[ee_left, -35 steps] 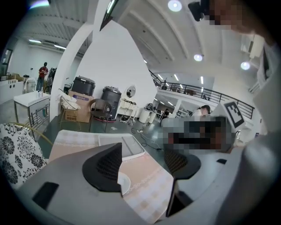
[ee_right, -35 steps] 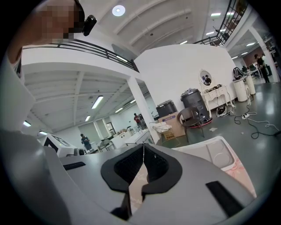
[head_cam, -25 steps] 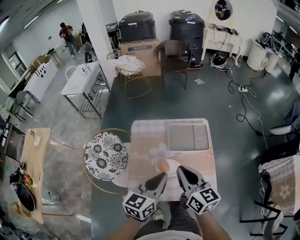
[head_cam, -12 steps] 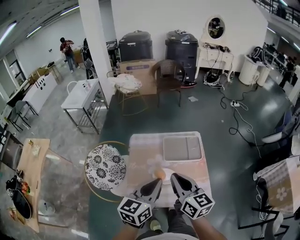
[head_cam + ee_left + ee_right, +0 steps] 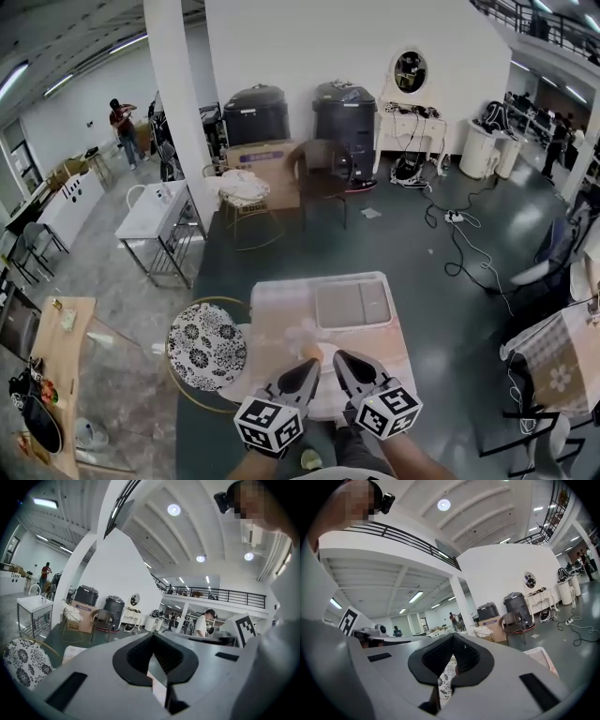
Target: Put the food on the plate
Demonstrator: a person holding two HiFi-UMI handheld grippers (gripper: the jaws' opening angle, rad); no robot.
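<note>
An orange piece of food point(image 5: 309, 352) lies on a white plate point(image 5: 325, 354) near the front edge of the pink-clothed table point(image 5: 281, 323). My left gripper point(image 5: 314, 363) and right gripper point(image 5: 338, 357) hang side by side just in front of the plate and partly cover it. Both point forward over the table. In the left gripper view the left gripper point(image 5: 153, 636) has its jaws together with nothing between them. The right gripper point(image 5: 453, 637) looks the same in its own view: jaws together and empty.
A grey tray point(image 5: 352, 305) sits at the table's far right. A round black-and-white patterned seat point(image 5: 206, 347) stands against the table's left side. A wicker chair point(image 5: 319, 178), a white column point(image 5: 173, 122) and floor cables point(image 5: 459, 244) lie beyond.
Both grippers have risen together, staying side by side. The table, plate and tray now look smaller and farther below, and more of the room's far wall shows.
</note>
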